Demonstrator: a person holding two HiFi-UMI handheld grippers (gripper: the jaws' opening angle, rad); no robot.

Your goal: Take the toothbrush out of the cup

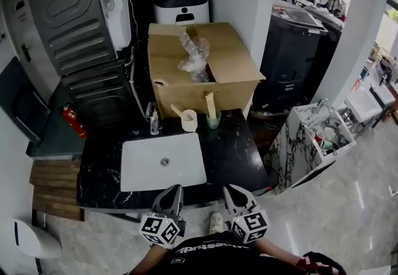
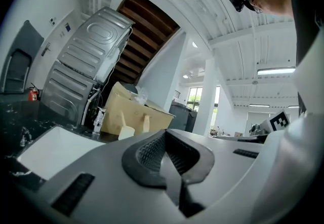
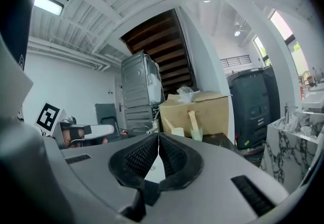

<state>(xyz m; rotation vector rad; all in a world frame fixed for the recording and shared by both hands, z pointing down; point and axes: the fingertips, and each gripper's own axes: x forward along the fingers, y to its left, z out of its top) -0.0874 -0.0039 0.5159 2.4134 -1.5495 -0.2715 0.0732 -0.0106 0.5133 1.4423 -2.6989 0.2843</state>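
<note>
While both brushes sit in their cups, the job hasn't begun. This is the approach, nothing more. The leaning toothbrush (image 1: 177, 110), tan-handled, tips out to the left of the cream cup (image 1: 189, 122). Just beside it, the upright toothbrush (image 1: 211, 105) stands in the green cup (image 1: 214, 121). The task doesn't say which of the two is wanted, so either could be the target.

Both cups are at the back edge of the black marbled worktop (image 1: 233, 149), a little right of the tap (image 1: 153, 121) and just behind the white basin (image 1: 143, 168). The cardboard box (image 1: 205, 74) rises close behind them, so there looks to be little room on that side.

Now out to the tools. The left claw (image 1: 176, 188) and the right claw (image 1: 229, 188) hang side by side off the front edge of the worktop. They are well apart from the cups, with the whole basin between. The left claw's jaws are pressed together with nothing in them. The right claw's jaws meet along a thin seam and are just as empty.

So what does the next move call for? My read is that one claw has to travel across the basin to the back edge. Its jaws must part on the way and line up on a handle above the cup's rim. Then it should close and draw the brush out along its own slant, so the cup doesn't tip. The leaning brush looks the easier catch, and the other claw may want to steady the cup.
</note>
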